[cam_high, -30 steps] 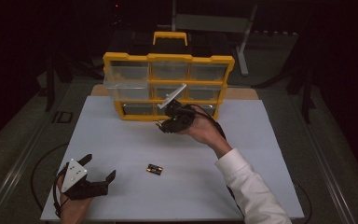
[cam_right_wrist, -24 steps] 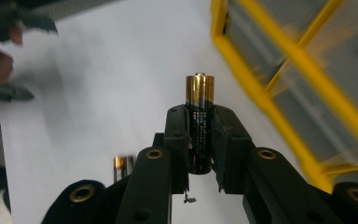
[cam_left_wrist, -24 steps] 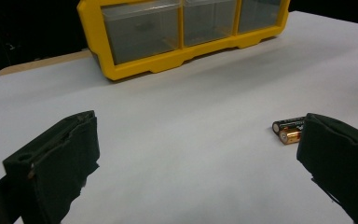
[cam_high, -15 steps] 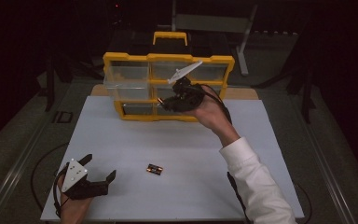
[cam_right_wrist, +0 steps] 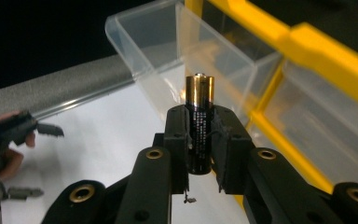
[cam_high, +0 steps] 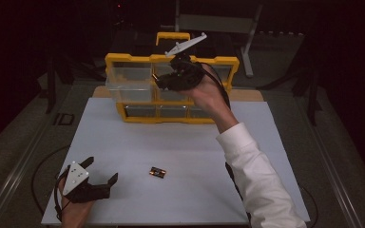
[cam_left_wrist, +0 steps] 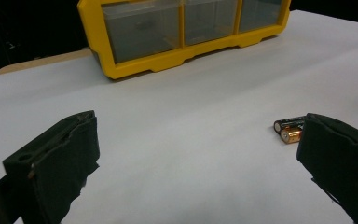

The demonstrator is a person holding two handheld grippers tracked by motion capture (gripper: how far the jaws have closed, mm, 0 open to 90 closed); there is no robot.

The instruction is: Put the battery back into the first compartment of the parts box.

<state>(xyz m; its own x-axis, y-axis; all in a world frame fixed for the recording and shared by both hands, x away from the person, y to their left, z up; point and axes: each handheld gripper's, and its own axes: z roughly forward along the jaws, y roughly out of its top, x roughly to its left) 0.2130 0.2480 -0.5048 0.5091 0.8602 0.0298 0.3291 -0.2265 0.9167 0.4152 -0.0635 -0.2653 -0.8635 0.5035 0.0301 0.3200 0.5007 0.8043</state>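
Your right claw [cam_right_wrist: 199, 140] is clamped on one battery [cam_right_wrist: 199, 122]; both pads press its black lower body, and the jaws are as closed as the cell allows. The battery stands upright between the pads in the right gripper view, long axis along the jaws, copper-gold band and small terminal nub at the far end, pointing away from the claw. Fine pale print runs down the black part, too small to read; no brand can be made out. The bottom end is hidden between the pads.

Just beyond the battery tip is a clear drawer [cam_right_wrist: 186, 56], pulled out of the yellow organizer [cam_right_wrist: 317, 51]. Its open rim is close behind the cell, but you cannot tell whether the battery is over the drawer or just in front of it. In the high view your right claw [cam_high: 178, 76] is raised in front of the organizer's [cam_high: 171, 59] top row, with its grey plate tilted above; the battery itself is too small and dark to pick out there.

Your left claw [cam_left_wrist: 191, 154] is wide open and holds nothing, low over the white table [cam_left_wrist: 191, 93]. In the high view the left claw [cam_high: 100, 178] sits near the table's [cam_high: 266, 142] near left corner.

Two more batteries [cam_left_wrist: 289, 129] lie side by side on the table, just beside one left jaw, copper ends facing the camera, partly cut off by that jaw. In the high view the pair [cam_high: 158, 173] lies near the middle front of the table, well apart from the organizer. No labels are legible on the drawers.
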